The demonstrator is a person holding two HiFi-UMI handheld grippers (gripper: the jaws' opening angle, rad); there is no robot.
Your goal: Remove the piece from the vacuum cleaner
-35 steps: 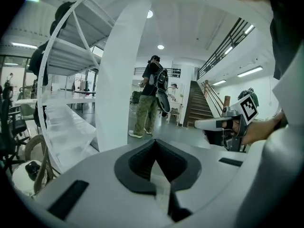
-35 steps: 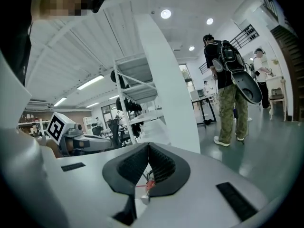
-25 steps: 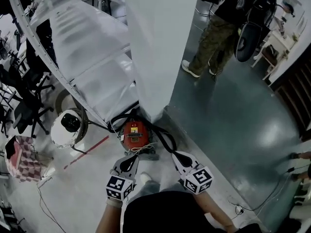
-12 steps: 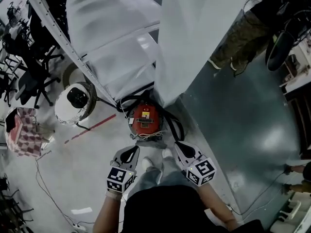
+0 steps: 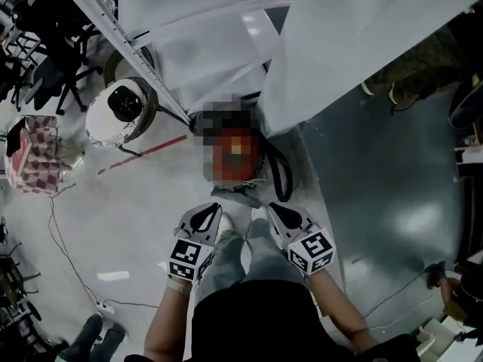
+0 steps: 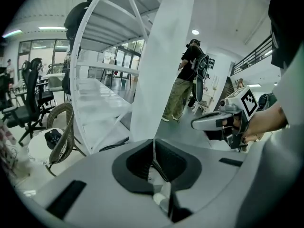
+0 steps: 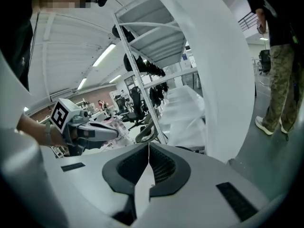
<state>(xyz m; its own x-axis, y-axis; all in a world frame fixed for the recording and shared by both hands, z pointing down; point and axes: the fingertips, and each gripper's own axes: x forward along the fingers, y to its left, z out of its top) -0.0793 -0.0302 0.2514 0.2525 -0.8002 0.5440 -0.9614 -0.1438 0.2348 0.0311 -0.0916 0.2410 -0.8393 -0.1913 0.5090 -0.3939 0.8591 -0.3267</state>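
White pillar (image 5: 355,44) and sheeted white rack (image 5: 196,44) stand on the floor (image 5: 136,225) ahead of you. The red vacuum cleaner (image 5: 238,155) sits on the floor at the pillar's foot, with its black hose (image 5: 284,178) looped on its right. Your left gripper (image 5: 214,208) and right gripper (image 5: 272,207) hang just short of it, both clenched on nothing.

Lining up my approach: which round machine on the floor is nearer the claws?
The red vacuum cleaner, ahead of the left claw and right claw, beside the white pillar; the white round one sits farther left.
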